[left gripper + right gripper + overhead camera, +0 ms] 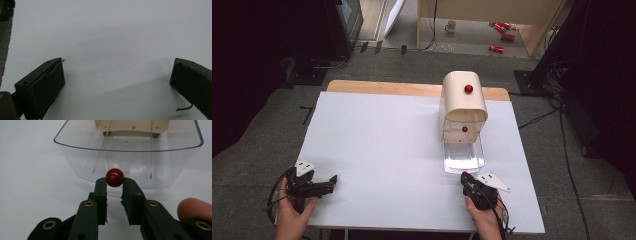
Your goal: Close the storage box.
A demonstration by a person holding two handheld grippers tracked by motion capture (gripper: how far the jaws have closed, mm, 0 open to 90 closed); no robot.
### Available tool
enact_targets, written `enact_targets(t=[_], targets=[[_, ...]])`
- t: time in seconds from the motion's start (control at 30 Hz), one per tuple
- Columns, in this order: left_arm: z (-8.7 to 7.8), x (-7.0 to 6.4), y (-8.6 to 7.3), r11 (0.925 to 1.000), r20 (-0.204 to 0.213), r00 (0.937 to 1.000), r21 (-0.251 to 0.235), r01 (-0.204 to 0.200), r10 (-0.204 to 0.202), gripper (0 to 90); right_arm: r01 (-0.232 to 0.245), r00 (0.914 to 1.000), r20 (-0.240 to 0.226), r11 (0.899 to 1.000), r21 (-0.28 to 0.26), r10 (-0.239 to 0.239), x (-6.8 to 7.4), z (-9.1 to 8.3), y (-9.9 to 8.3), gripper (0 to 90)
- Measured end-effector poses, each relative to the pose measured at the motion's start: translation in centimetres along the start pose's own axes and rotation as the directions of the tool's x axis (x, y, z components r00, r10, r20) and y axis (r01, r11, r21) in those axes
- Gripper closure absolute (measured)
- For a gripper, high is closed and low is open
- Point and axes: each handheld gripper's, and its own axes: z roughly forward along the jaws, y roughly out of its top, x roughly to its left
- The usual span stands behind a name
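Right gripper [114, 185] pinches the red knob [114, 177] of the clear drawer [75, 152] by its fingertips; a crooked pull could slip off. Left gripper [117, 80] rests spread on the surface [112, 37].

Left claw [333, 180] gapes wide; right claw [465, 176] is pinched nearly closed.

Lab-like studio, black curtains [242, 75], grey carpet [272, 115], floor cables [537, 119]

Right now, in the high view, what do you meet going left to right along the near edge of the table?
Left gripper, jaws open → bare white table → right gripper, shut on the red knob of the clear drawer.
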Motion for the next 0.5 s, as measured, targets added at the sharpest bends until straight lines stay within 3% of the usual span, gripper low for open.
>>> enact_targets(t=[0.5], targets=[[0.0,0.0,0.0,1.0000,0.000,1.0000,0.000,0.000,0.000,0.0,0.020,0.9998,0.004,1.000,0.008,-0.020,0.1,1.8,2.5,75.6]])
